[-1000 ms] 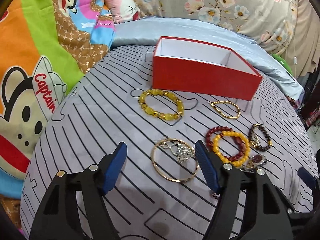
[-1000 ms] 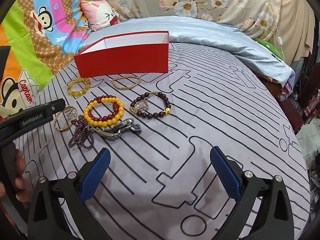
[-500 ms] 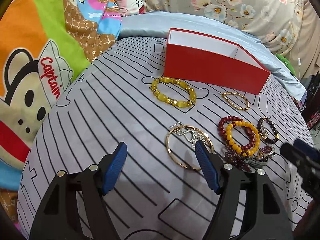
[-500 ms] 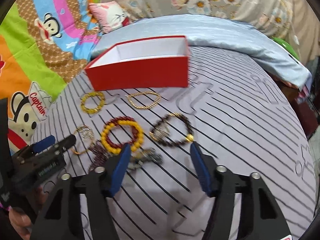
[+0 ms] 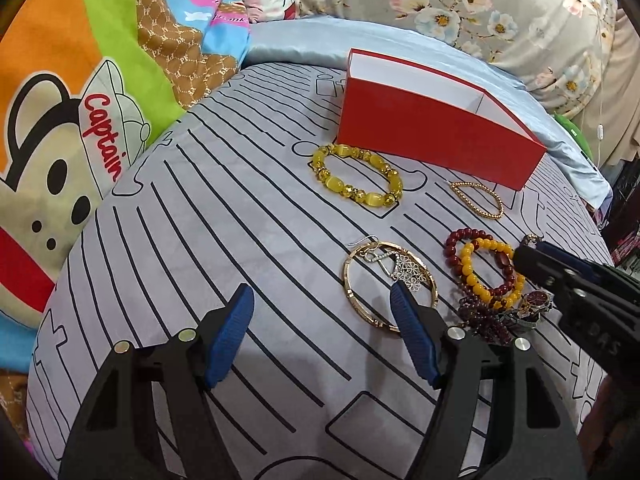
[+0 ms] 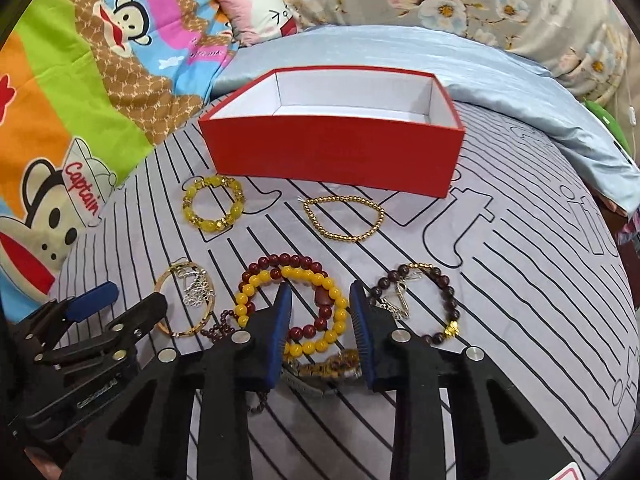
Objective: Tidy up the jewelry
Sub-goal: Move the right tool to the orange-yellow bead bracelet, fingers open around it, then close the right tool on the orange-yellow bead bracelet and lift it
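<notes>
An open red box with a white inside stands on the striped bedsheet, also in the left wrist view. In front of it lie a yellow stone bracelet, a thin gold bead bracelet, a gold bangle with a silver flower charm, a yellow and dark red bead pair, a dark bead bracelet and a watch. My right gripper is partly closed, its jaws straddling the near side of the yellow and red beads. My left gripper is open and empty beside the bangle.
Cartoon monkey bedding rises along the left. A pale blue pillow and floral fabric lie behind the box. The bed's edge falls away at the right. A dark purple bead strand lies by the watch.
My right gripper moved forward and down over the yellow and red beads and its jaws narrowed. My left gripper shifted left, so the bangle now sits by its right finger.
</notes>
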Motion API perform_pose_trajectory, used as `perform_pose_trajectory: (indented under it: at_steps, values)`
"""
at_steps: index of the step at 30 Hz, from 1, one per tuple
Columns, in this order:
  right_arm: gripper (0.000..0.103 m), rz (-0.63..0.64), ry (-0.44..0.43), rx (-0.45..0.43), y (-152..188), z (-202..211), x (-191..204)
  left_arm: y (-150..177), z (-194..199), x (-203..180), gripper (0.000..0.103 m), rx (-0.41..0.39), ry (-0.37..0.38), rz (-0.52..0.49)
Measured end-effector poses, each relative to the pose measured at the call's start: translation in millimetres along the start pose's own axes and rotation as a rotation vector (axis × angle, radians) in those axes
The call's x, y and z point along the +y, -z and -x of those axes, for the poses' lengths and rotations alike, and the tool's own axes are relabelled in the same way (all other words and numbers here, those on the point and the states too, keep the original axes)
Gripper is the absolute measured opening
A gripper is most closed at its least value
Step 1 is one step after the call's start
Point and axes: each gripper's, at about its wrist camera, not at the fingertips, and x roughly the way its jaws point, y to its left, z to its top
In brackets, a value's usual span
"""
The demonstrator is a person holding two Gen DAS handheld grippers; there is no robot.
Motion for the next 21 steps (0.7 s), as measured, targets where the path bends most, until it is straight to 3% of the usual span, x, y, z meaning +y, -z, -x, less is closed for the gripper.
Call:
perform_pose_trajectory:
  at_steps: [7, 15, 21]
  values:
    - [0.022, -0.008, -0.011, 0.020, 1.0, -10.6, -1.2, 0.7, -0.8, -0.6, 0.070, 0.001, -0.001, -0.002]
    - [0.001, -0.037, -0.025, 0.009, 2.6, -8.5, -7.6, 0.5, -0.8, -0.5, 0.070, 0.001, -0.001, -0.002]
    - [0.000, -0.052, -0.038, -0.017, 1.6, 0.9, -10.0, 0.6, -0.8, -0.1, 0.071, 0.000, 0.002, 0.000]
